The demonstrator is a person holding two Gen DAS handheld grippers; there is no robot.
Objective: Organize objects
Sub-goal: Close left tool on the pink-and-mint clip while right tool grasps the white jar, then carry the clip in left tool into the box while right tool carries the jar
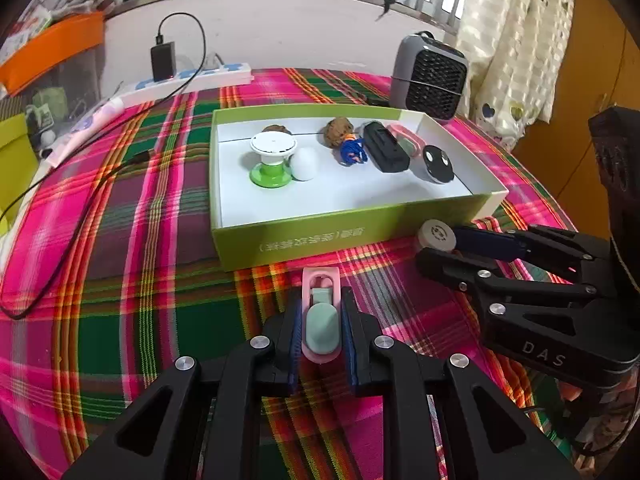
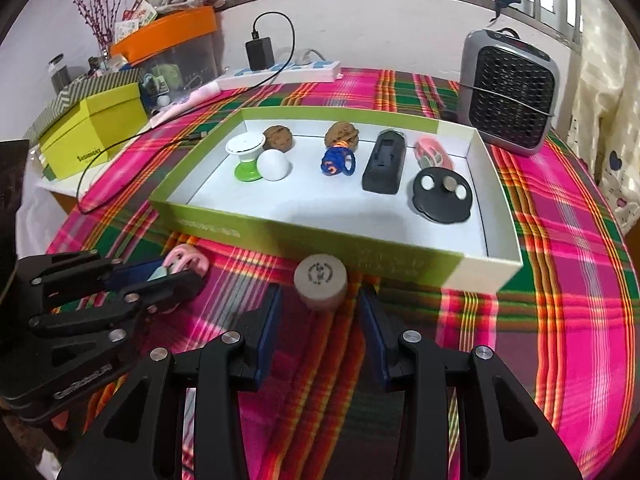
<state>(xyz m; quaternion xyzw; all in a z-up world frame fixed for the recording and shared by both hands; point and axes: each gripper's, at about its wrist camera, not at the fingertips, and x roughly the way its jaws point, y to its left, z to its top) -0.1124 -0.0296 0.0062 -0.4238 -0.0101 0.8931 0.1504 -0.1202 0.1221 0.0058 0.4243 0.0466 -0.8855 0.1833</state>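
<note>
While both grippers sit low over the plaid tablecloth (image 1: 120, 208) in front of the green box (image 1: 320, 236), each one addresses a separate item.

Left side: the left gripper (image 1: 321, 320) is closed on a pink clip (image 1: 321, 320) with a pale green centre. The clip lies lengthwise between the blue pads (image 1: 296, 340), touching both, with its looped end projecting forward past the fingertips toward the near wall of the box. In the right wrist view the same gripper (image 2: 176, 276) appears at the left edge with the clip (image 2: 186, 262) protruding from its tips, just short of the box (image 2: 280, 236).

Right side: the right gripper (image 2: 320, 312) stands wide open. A round grey cap (image 2: 320, 286) rests on the cloth between and slightly ahead of its fingertips, clear of both pads (image 2: 268, 340), with the box wall just behind it. In the left wrist view, the cap (image 1: 436, 236) sits at the tips of this gripper (image 1: 434, 246), close to the box's near right corner.

Box contents, left to right: a white and green spool (image 2: 246, 156), a white ball (image 2: 274, 164), a walnut (image 2: 278, 138) behind them, a second walnut (image 2: 342, 134), a blue cord bundle (image 2: 338, 162), a black case (image 2: 386, 166), a second pink clip (image 2: 434, 154) and a black round disc (image 2: 442, 196).

Behind the box stand a power strip (image 2: 280, 72) with a black charger (image 2: 260, 52), and a grey fan (image 2: 508, 92) at the right.
</note>
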